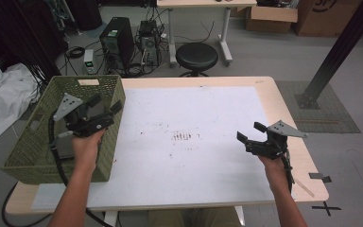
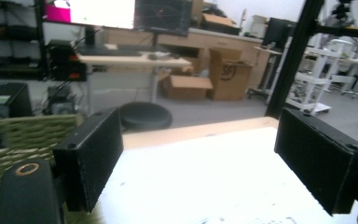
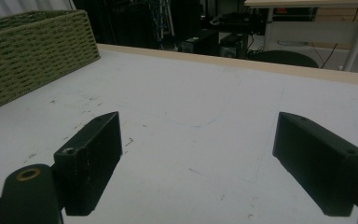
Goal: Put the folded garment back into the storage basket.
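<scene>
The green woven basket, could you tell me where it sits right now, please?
In the high view, the green woven basket sits on the table's left edge, overhanging it, with the left tool over its right wall.

No readable txt anywhere; print on cardboard box (image 2: 230, 74) too blurred to make out.

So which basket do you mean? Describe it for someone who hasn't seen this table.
Start at the table with the white mat. At its left edge sits the basket, under the left gripper. It is green, woven and rectangular, the one container there.
</scene>
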A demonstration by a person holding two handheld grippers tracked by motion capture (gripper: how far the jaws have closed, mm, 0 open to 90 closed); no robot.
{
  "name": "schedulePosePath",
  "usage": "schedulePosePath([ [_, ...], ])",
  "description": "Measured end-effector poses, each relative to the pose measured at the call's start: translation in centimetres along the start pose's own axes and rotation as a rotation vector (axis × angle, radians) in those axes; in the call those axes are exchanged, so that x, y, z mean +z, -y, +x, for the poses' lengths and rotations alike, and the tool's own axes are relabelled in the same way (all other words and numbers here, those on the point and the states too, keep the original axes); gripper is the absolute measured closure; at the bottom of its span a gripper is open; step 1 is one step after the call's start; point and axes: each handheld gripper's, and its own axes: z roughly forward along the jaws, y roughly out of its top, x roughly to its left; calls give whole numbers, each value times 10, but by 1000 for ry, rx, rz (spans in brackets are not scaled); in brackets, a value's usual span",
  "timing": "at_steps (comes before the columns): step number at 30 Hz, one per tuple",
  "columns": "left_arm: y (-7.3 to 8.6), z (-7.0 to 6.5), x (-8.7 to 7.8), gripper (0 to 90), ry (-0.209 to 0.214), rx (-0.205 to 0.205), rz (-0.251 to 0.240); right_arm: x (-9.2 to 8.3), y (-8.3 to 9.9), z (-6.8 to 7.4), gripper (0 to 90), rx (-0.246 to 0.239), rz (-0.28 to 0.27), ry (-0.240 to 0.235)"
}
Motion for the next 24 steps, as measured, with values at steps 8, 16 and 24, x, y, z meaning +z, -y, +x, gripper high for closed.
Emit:
schedulePosePath([
  [8,9,-32,21,158,59,18,5,-3,-3,-3,155,0,-13,18],
  [16,28,-60,42,159,100,53,41,-5,-5,-6,154,-5,-19,29],
  [24,48,-78,60,159,134,20,57,-6,-5,-10,154,-9,-18,36],
])
